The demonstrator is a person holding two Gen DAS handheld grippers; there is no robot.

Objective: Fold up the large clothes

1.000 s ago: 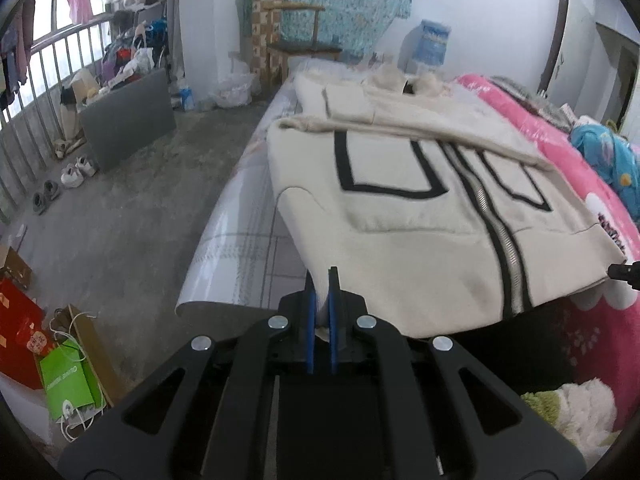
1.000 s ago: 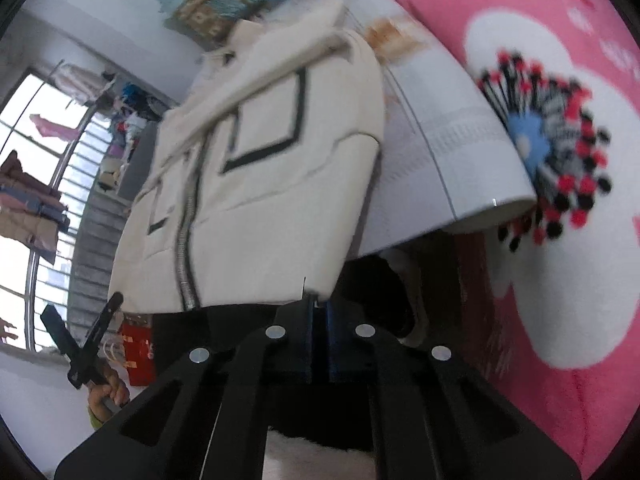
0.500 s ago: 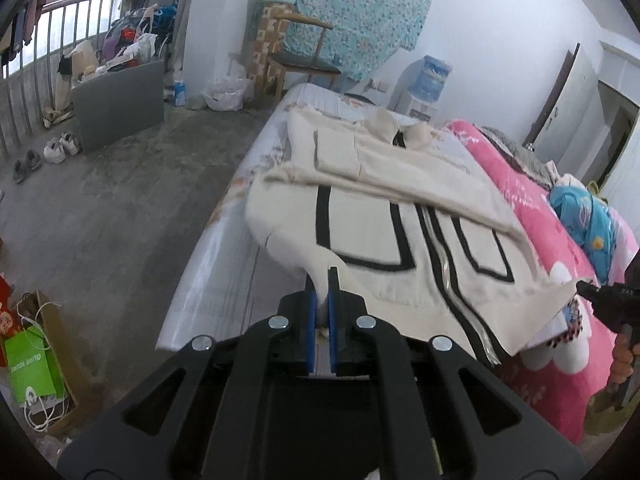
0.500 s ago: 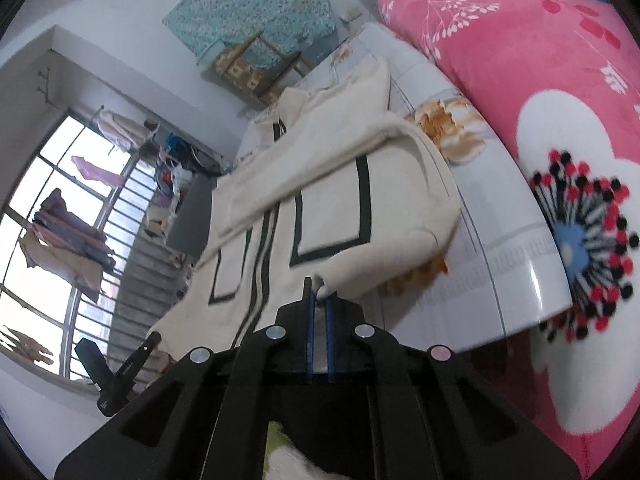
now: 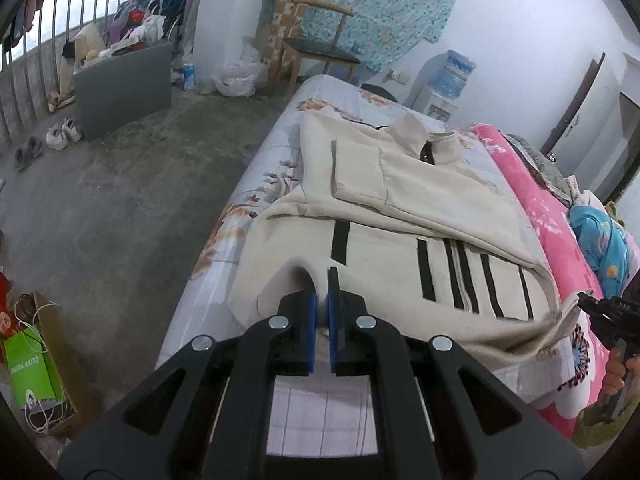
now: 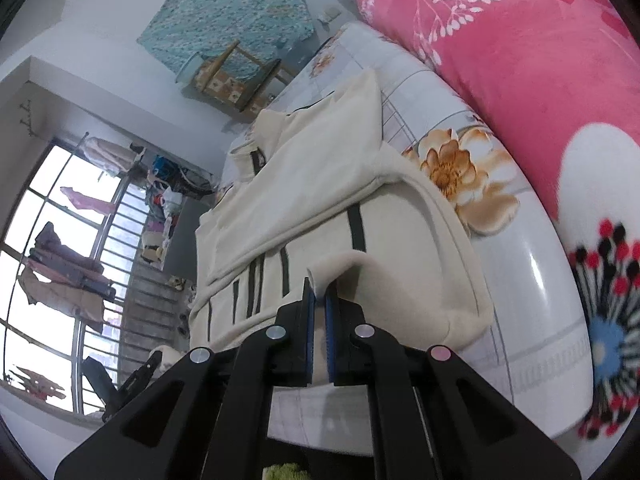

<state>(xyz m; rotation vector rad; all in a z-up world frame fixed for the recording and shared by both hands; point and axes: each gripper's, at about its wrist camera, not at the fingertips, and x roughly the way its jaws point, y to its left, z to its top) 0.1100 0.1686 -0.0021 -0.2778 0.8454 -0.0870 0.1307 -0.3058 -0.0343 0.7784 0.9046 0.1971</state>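
Note:
A cream zip jacket point(image 5: 400, 216) with black stripes lies on the bed, sleeves folded across its chest. Its bottom hem is lifted and curled over toward the collar. My left gripper point(image 5: 321, 280) is shut on the hem's left corner. My right gripper point(image 6: 319, 290) is shut on the hem's right corner; the jacket point(image 6: 320, 200) stretches away from it. The right gripper also shows at the right edge of the left wrist view point(image 5: 588, 304).
The bed has a white floral sheet point(image 5: 224, 240) and a pink blanket point(image 6: 540, 60) along its right side. A wooden chair point(image 5: 320, 48) and water dispenser point(image 5: 452, 80) stand beyond the bed. Shoes point(image 5: 60, 136) and paper bags point(image 5: 32, 360) lie on the concrete floor at left.
Both grippers have carried the jacket's bottom hem up off the bed's foot edge and forward over the jacket body, so the lower part now folds toward the collar.

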